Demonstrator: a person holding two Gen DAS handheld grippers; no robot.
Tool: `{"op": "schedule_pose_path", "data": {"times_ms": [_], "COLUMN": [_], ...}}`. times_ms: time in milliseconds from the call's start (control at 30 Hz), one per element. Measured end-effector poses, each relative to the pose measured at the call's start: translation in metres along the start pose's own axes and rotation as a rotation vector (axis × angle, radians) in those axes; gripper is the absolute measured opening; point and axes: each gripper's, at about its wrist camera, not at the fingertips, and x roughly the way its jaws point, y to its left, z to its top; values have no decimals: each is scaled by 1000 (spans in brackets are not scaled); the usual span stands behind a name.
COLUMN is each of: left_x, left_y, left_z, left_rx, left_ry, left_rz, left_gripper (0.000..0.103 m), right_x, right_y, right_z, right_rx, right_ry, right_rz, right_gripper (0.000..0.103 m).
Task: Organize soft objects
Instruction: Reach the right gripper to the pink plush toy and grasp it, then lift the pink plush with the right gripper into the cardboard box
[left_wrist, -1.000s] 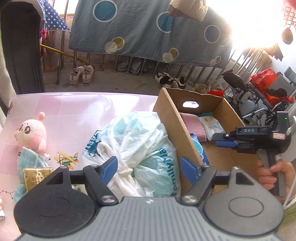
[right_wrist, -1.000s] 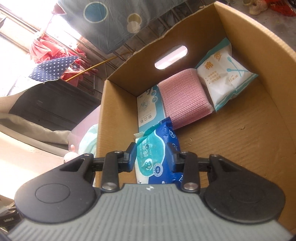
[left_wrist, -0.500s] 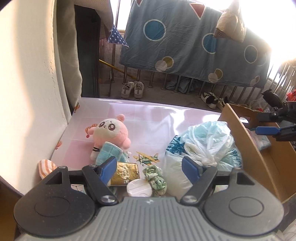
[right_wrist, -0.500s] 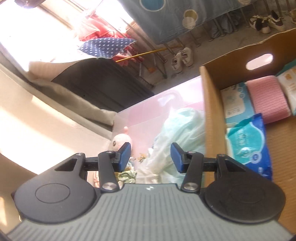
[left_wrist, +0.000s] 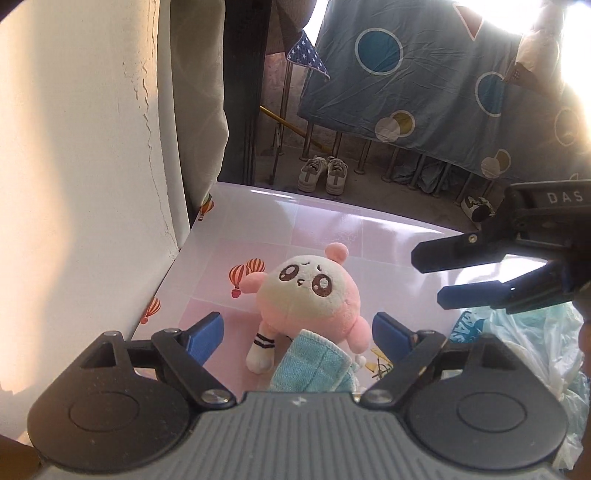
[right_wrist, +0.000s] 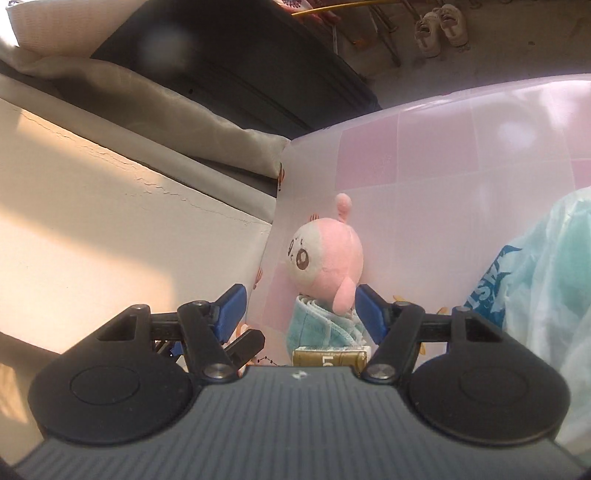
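A pink and cream plush toy (left_wrist: 310, 295) lies on the pink tiled table (left_wrist: 317, 229), near the wall. A folded light-blue cloth (left_wrist: 314, 369) rests against its lower body. My left gripper (left_wrist: 295, 336) is open and empty, just in front of the plush. My right gripper (right_wrist: 297, 308) is open and empty, with the plush (right_wrist: 325, 254) and the blue cloth (right_wrist: 325, 328) between and beyond its fingers. The right gripper also shows at the right of the left wrist view (left_wrist: 428, 277), above the table.
A crumpled pale-blue plastic bag (right_wrist: 546, 273) lies to the right of the plush, also in the left wrist view (left_wrist: 532, 343). A gold packet (right_wrist: 330, 358) sits below the cloth. A cream wall (left_wrist: 74, 166) borders the table on the left.
Both grippers have swung left from the cardboard box to the plush toy. The right gripper left the blue wipes pack in the box and now faces the plush. The box is out of view.
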Motion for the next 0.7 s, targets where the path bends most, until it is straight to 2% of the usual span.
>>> {"op": "schedule_pose_path", "data": {"times_ms": [100,300,500,533,600,700], "left_x": [26,64,77,78,81,80], "left_y": [7,14,12,10,6,-1], "left_z": [6,10,13,13,13,14], "left_rx": [-11,-49,-59,-61,-71,-82], "left_ry": [48,120,124,124,131,127], "left_rz": [-27,-18,-21,-22,-36,-22], "left_gripper": [87,80,79,77,68,67], "right_x": [42,100,116,116,116,114], "right_y": [1,-21,-34,-36,-40,-43], "right_z": [18,31,30,31,31,29], "right_rx": [7,59,86,91,108,115], "right_ry": [33,78,79,76,72,65], "right_rz": [-21,-44,-17,-11,1,22], "right_gripper": [65,65,64,64,63,60]}}
